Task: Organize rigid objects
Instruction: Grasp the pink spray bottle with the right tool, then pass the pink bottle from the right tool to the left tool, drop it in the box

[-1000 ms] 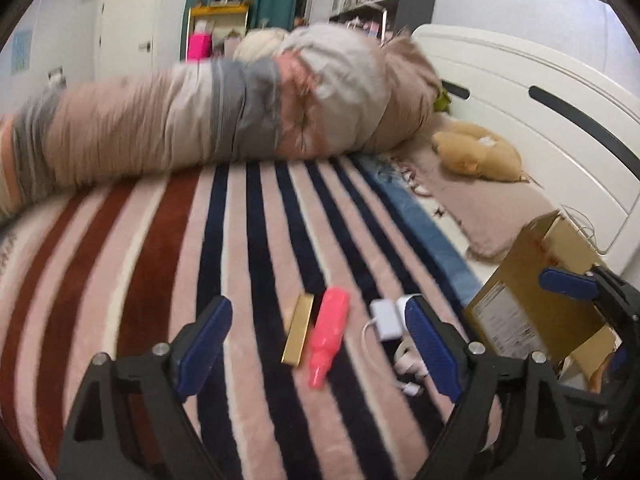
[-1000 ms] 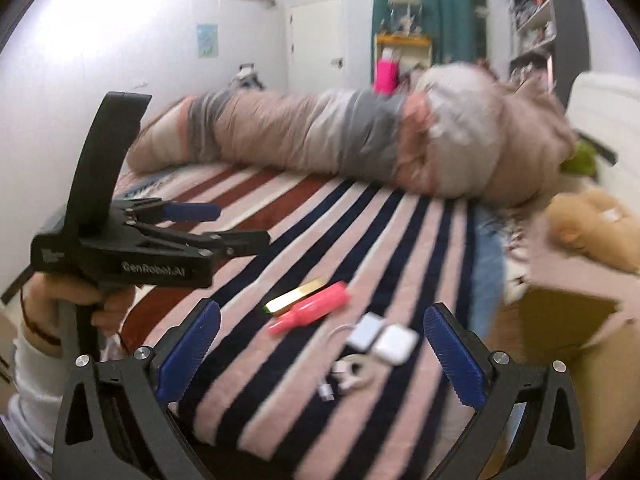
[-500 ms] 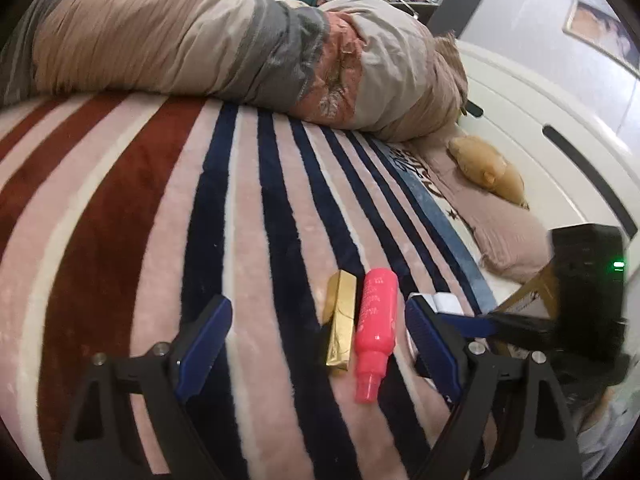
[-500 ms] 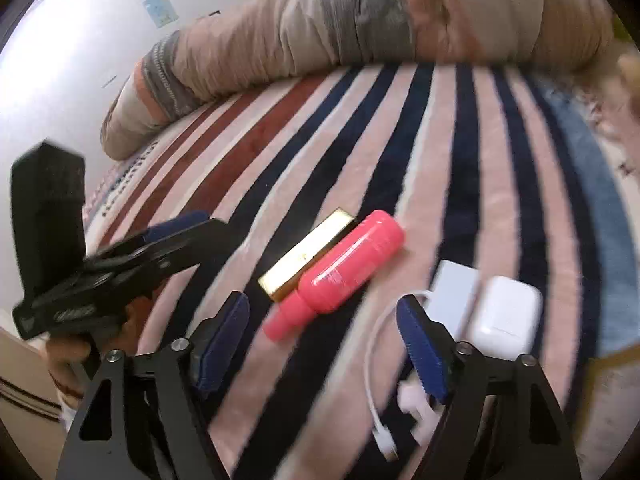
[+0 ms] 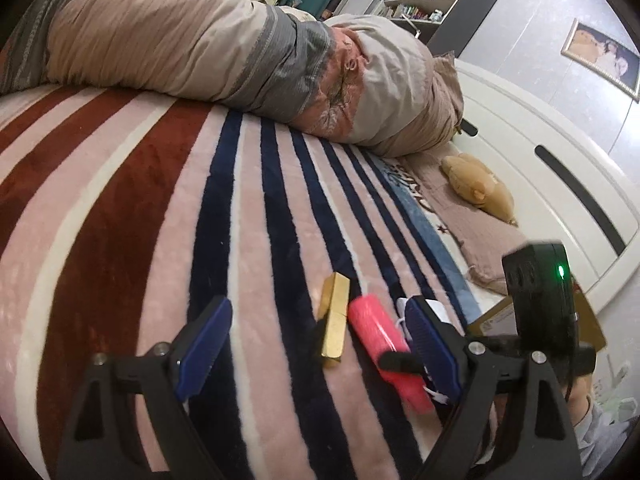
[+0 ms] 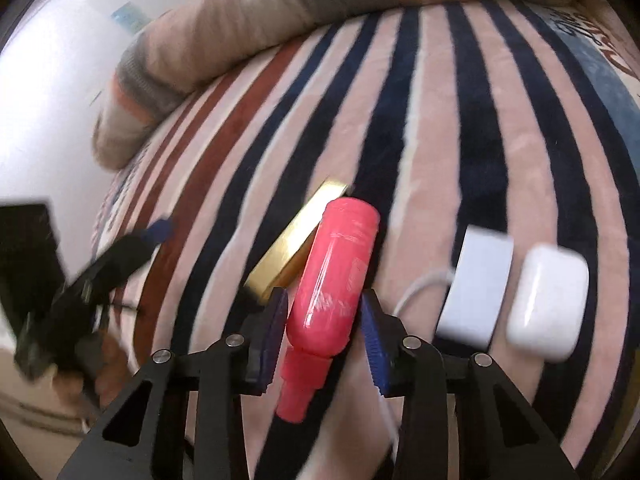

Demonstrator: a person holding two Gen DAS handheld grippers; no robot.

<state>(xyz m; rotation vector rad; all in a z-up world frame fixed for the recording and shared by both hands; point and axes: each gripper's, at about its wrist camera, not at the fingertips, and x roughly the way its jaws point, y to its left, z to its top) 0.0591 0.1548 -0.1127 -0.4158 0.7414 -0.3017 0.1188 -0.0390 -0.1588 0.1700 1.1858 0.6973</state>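
Right tongs [image 6: 324, 334], partly closed, straddle the pink bottle [image 6: 336, 280] lying on the striped bed [image 6: 432, 128] beside a gold bar [image 6: 296, 236], apparently to grip it; left tongs [image 5: 320, 350] hover wide open, empty.

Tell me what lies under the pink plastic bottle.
The pink plastic bottle lies on the striped plush blanket, touching the gold rectangular bar. Anything beneath the bottle itself is hidden.

One pink bottle [image 6: 334, 276], one gold bar [image 6: 298, 238], one white charger [image 6: 476, 290], one white earbud case [image 6: 548, 302].
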